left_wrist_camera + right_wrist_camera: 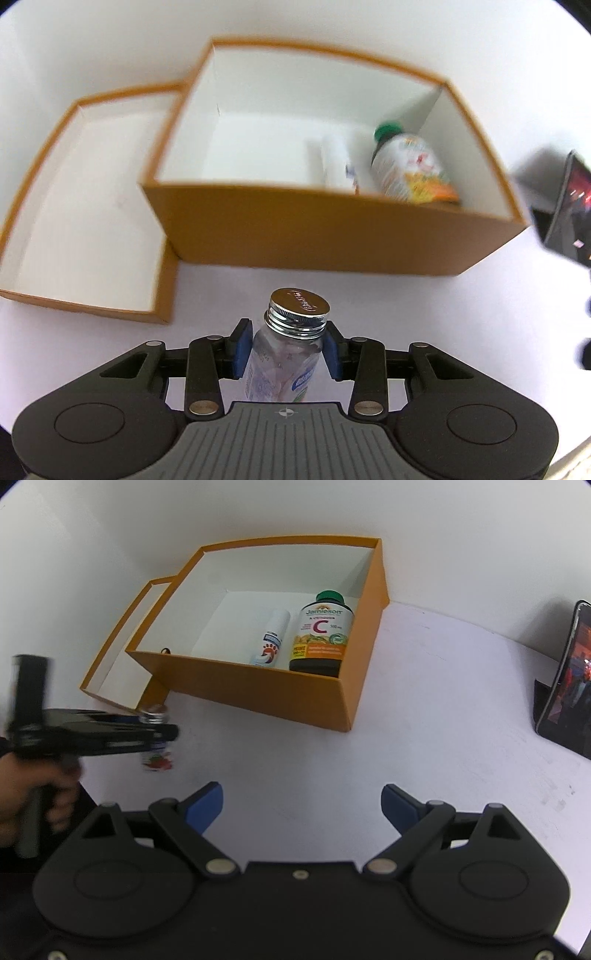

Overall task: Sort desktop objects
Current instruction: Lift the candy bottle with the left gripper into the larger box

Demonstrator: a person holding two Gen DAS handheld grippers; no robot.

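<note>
left tool (288, 352) clamps clear bottle (284, 365) upright, silver cap (299, 304) topmost; right tool (302, 805) spread wide, nothing held.

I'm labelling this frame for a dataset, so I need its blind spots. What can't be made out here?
- Small bottle: lower body hidden by the left gripper in its wrist view; blurred in the right view.
- White tube and vitamin bottle: labels motion-blurred in the left view.
- Small dark object in the orange box: mostly hidden by the box's front wall.
- Phone: cut off by the right edge.

White tabletop (424, 709), white wall (258, 509)
</note>
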